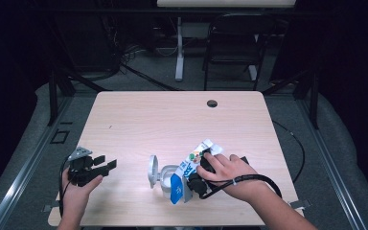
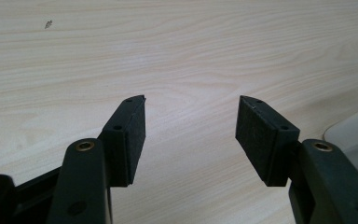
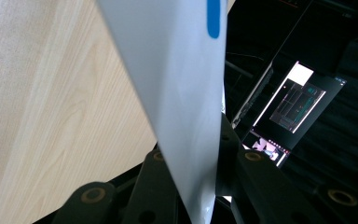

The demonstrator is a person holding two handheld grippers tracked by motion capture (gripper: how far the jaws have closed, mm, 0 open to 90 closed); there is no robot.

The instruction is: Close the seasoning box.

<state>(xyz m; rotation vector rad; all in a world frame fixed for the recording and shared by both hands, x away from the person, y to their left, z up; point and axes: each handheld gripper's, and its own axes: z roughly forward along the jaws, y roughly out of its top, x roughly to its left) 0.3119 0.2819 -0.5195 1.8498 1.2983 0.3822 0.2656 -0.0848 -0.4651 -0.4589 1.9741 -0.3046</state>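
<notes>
right gripper (image 3: pixel 191 186): jaws clamped on milk carton (image 1: pixel 191 165); left gripper (image 2: pixel 191 135): jaws apart, holding nothing, over table (image 1: pixel 139 120)

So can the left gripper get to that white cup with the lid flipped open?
Probably yes. The left gripper is open and holds nothing, and only bare table lies between it and the white cup. The right gripper, holding the carton, crowds only the cup's far side.
</notes>
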